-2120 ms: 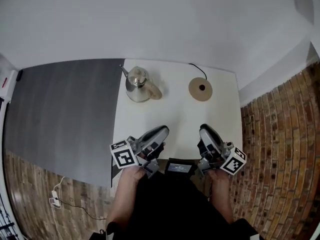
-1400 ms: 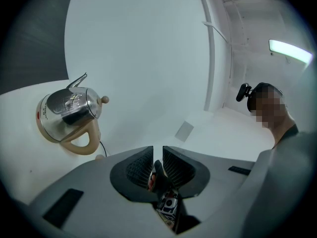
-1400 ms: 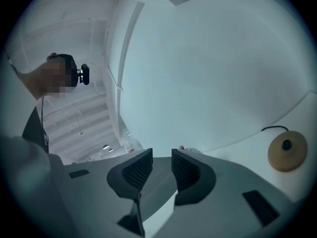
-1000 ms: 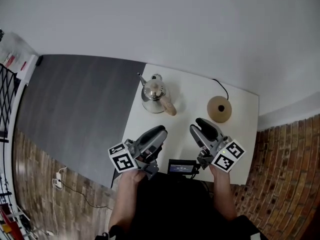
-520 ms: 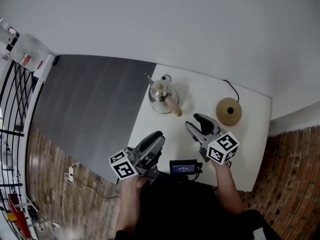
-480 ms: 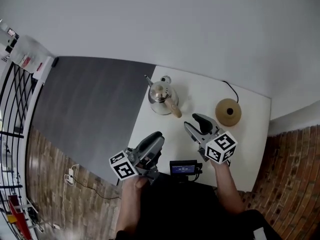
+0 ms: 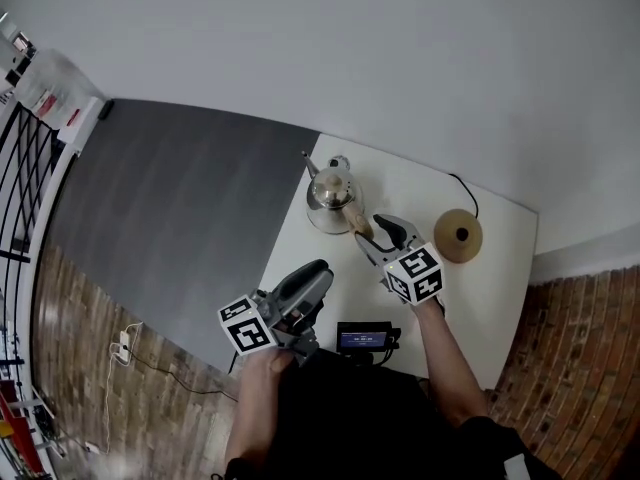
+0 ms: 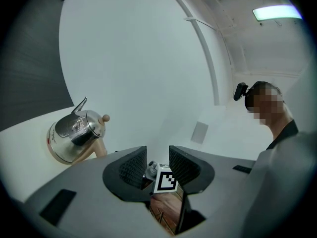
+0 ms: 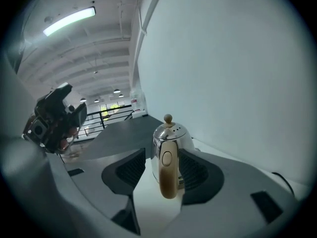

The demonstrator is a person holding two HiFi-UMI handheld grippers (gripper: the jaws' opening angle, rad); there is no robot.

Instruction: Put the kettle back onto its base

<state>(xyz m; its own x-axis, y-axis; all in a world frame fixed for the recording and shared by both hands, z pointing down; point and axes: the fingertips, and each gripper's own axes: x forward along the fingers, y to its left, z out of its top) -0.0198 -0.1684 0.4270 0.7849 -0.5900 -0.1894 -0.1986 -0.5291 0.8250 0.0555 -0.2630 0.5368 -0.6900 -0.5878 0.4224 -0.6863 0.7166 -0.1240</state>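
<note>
Grey floor panel [image 7: 180,208]: at 9 o'clock of the white table [image 7: 480,298], with brick floor around it.
Left gripper [image 7: 312,276]: at the table's 7 o'clock edge. Its jaws have just been opening and stand released, with nothing gripped between them.
Kettle [image 7: 330,193]: steel, upright on the tabletop at the table's 11 o'clock corner. It is off its base, with the spout toward 11 o'clock and the wooden handle [image 9: 167,175] toward 5 o'clock.
Screen device [image 7: 365,338]: at the table's 6 o'clock edge.
Right gripper [image 7: 385,230]: at the kettle's 5 o'clock. Its jaws have just been opening and stand released. The handle shows in the gap, with the pads clear of it.
Base [image 7: 458,235]: round, at 3 o'clock of the kettle and well apart from it.
Cord [image 7: 465,193]: black, leaving the base toward 12 o'clock.
</note>
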